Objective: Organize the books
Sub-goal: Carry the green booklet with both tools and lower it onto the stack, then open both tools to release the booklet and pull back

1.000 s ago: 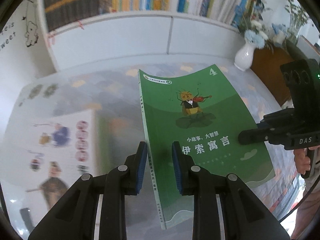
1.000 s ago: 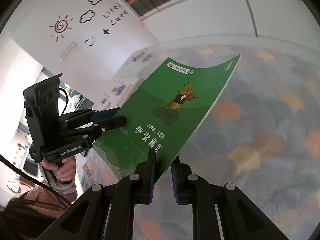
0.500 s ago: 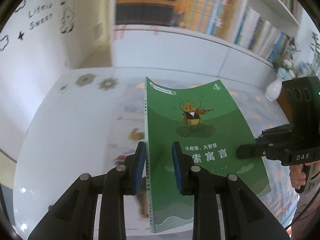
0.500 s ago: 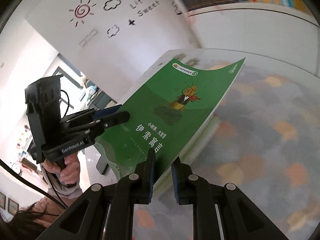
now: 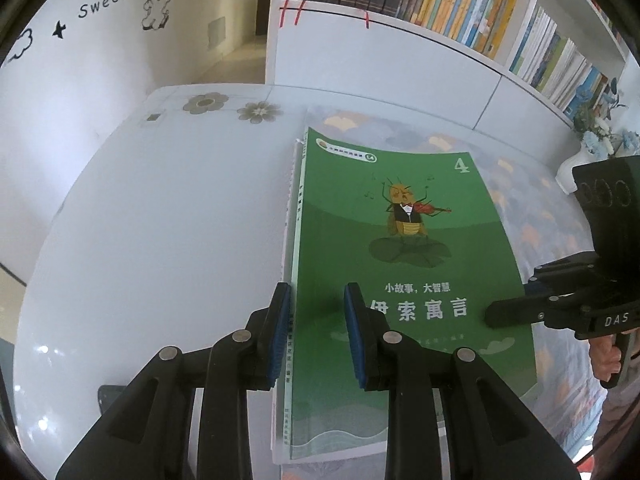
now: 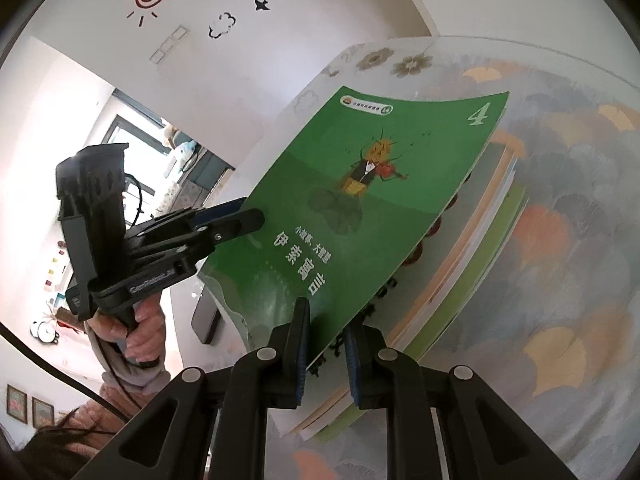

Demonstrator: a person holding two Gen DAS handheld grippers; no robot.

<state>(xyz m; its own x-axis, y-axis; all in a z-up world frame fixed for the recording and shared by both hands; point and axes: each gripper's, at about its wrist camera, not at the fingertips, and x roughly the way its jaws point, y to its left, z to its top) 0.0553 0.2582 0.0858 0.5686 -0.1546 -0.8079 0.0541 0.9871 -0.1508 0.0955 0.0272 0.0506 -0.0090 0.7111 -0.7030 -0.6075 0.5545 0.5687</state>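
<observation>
Two grippers clamp one green book (image 5: 400, 240) by opposite edges: the left gripper (image 5: 316, 332) closes its blue pads on the spine side near the bottom corner, and the right gripper (image 6: 326, 344) pinches the lower fore-edge (its black finger also shows lying on the cover in the left wrist view). The book hangs tilted just above a stack of books (image 6: 472, 264), whose page edges and pale green cover peek out beneath it. Under the stack lies a patterned cloth (image 6: 560, 240) on a white table (image 5: 160, 220). Farther off stands a white bookshelf (image 5: 460, 4) packed with upright books, and a white vase (image 5: 570, 168) of flowers at the far right.
</observation>
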